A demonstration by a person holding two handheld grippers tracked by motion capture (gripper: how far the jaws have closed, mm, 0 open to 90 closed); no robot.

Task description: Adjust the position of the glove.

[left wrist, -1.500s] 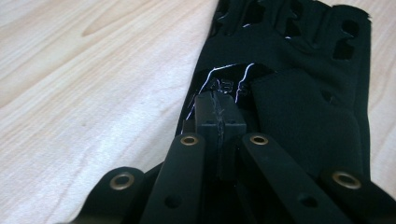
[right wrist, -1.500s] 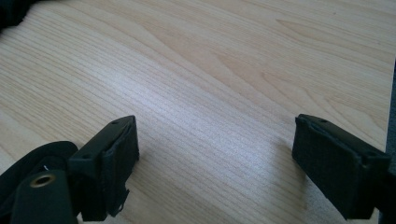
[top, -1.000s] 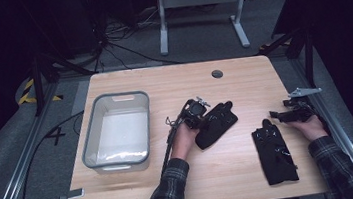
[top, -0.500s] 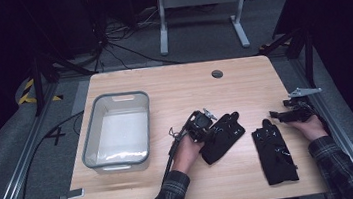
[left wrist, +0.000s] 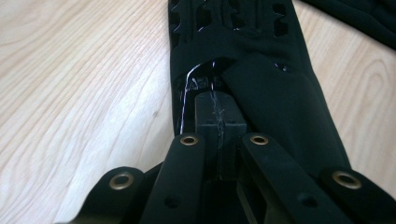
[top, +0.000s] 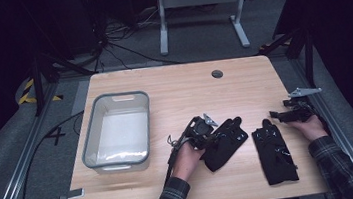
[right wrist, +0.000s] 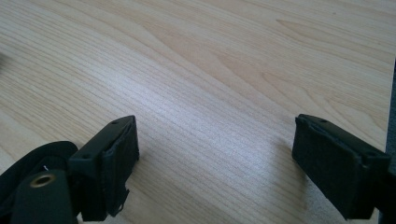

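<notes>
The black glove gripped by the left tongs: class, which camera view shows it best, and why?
The high view: there the glove lies whole on the table, fingers pointing away, beside a second glove. The left gripper view shows a close stretch of its fabric pinched in the shut left tongs. The right gripper view looks across wood.
</notes>
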